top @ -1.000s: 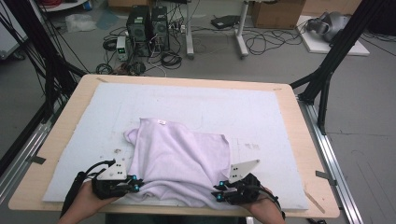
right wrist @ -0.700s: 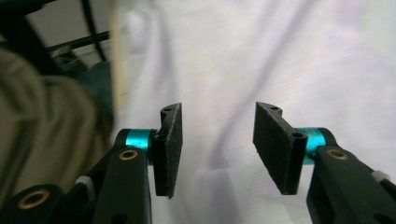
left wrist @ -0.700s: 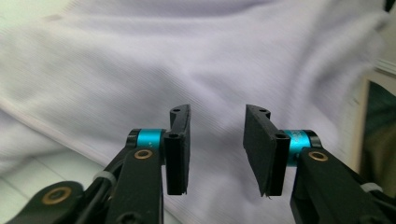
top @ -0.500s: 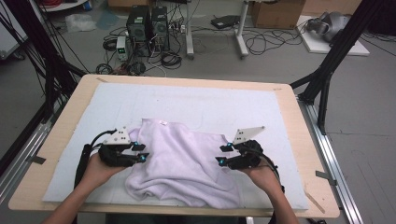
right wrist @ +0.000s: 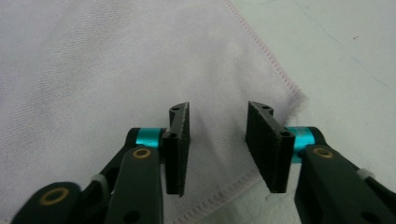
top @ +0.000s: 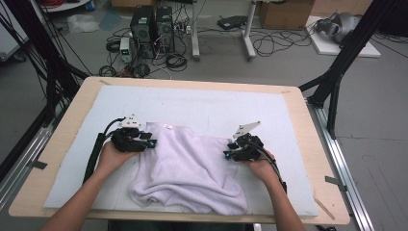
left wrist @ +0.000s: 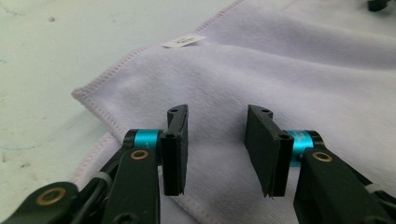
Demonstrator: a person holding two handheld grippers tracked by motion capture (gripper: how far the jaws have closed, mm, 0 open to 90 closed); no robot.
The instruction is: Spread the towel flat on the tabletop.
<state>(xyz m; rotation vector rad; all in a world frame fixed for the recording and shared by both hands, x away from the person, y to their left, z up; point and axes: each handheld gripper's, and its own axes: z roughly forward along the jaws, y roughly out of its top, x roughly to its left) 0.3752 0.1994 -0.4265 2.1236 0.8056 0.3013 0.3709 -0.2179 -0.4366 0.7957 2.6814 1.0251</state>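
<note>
At table centre the lilac towel (top: 185, 168) lies folded once, left gripper (top: 150, 143) at its 10 o'clock corner and right gripper (top: 227, 155) at 2 o'clock, both jaws just released and empty; probably another fold left.

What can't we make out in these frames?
- Print on the small white label of the pale lilac cloth: blurred in left gripper view, too small in high view.
- Cloth's underlayers: covered by its own fold, high view.
- Cloth's far edges: cut off, right gripper view.
</note>
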